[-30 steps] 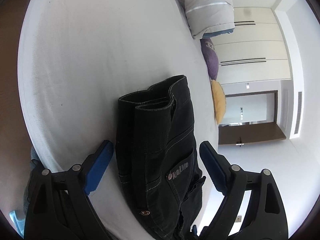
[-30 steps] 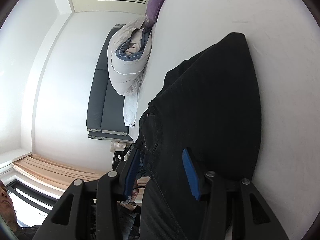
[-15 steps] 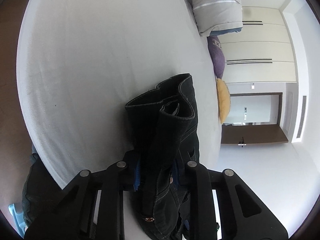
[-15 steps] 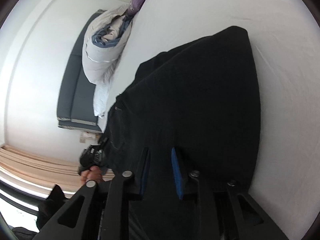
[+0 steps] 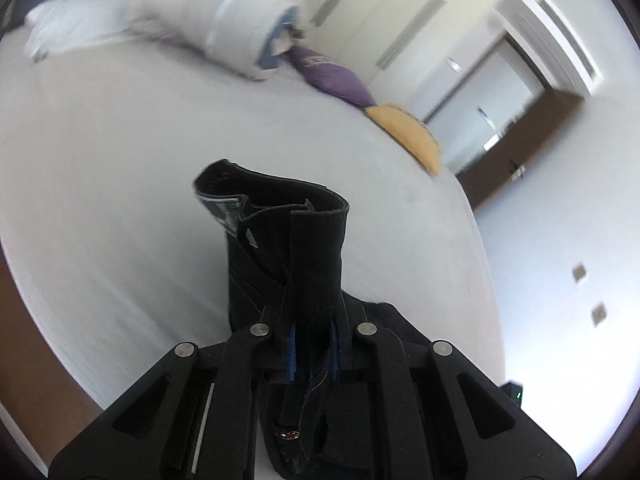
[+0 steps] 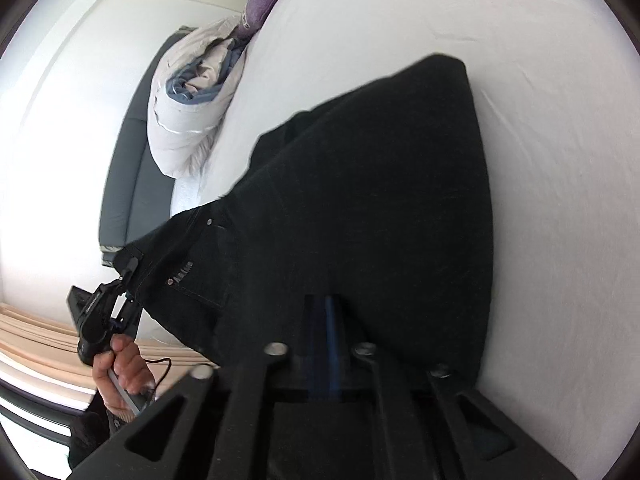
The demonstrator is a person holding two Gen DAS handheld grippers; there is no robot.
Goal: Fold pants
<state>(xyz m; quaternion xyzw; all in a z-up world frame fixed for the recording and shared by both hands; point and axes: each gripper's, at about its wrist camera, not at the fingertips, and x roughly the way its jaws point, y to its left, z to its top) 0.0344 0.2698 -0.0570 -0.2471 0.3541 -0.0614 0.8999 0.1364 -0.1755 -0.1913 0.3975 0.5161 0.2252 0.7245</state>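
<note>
1. The left gripper (image 5: 313,354) pinches the waistband end of the black pants (image 5: 288,256), its blue pads pressed into the denim, the fabric standing up just ahead of the fingers above the white bed (image 5: 120,152).
2. The right gripper (image 6: 320,344) is clamped on the pants (image 6: 360,208), which spread out ahead of it over the bed (image 6: 560,160).
3. Beyond the left gripper lie a rolled duvet (image 5: 224,20), a purple pillow (image 5: 332,76) and a yellow pillow (image 5: 408,136).

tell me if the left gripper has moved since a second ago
Yes. The left gripper closed on the pants and lifted their waistband end up off the bed.
</note>
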